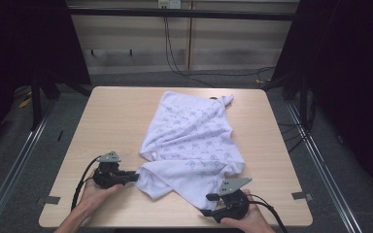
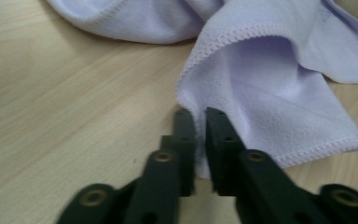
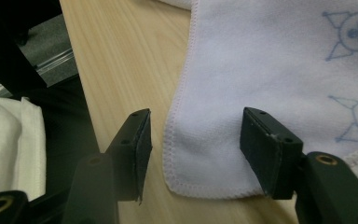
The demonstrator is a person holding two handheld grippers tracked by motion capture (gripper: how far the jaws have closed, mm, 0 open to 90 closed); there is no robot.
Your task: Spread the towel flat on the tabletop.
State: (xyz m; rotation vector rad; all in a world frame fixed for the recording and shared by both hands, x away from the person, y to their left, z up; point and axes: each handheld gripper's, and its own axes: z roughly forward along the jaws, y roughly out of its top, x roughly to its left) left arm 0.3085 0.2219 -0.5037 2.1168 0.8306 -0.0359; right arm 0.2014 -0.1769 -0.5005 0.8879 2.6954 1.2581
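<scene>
A: Gripper on the left first: the left gripper (image 1: 135,177), black with a grey three-cornered plate on top, sits near the front left of the pale wooden tabletop (image 1: 111,116), held in the person's left hand (image 1: 93,194).

B: What are its jaws doing?

A: They are pinched together on a stitched edge of the pale lilac terry towel printed with small blue cartoon faces (image 1: 194,141). In the left gripper view the left gripper (image 2: 200,135) has a fold of that towel (image 2: 261,93) squeezed between its two black pads, and the cloth rises in a soft arch just beyond them.

B: Where does the towel lie?

A: Rumpled across the middle of the tabletop, running from the far edge, right of centre, back toward the person. Its near left corner meets the left gripper; its near right corner reaches the other gripper.

B: And on the right?

A: The right gripper (image 1: 210,204), same make, rests at the front right edge in the person's right hand (image 1: 245,223). In the right gripper view the right gripper (image 3: 196,140) has its jaws spread wide, one on each side of a hemmed towel corner (image 3: 214,154) lying flat on the wood (image 3: 116,70). The pads do not press on the cloth.
</scene>
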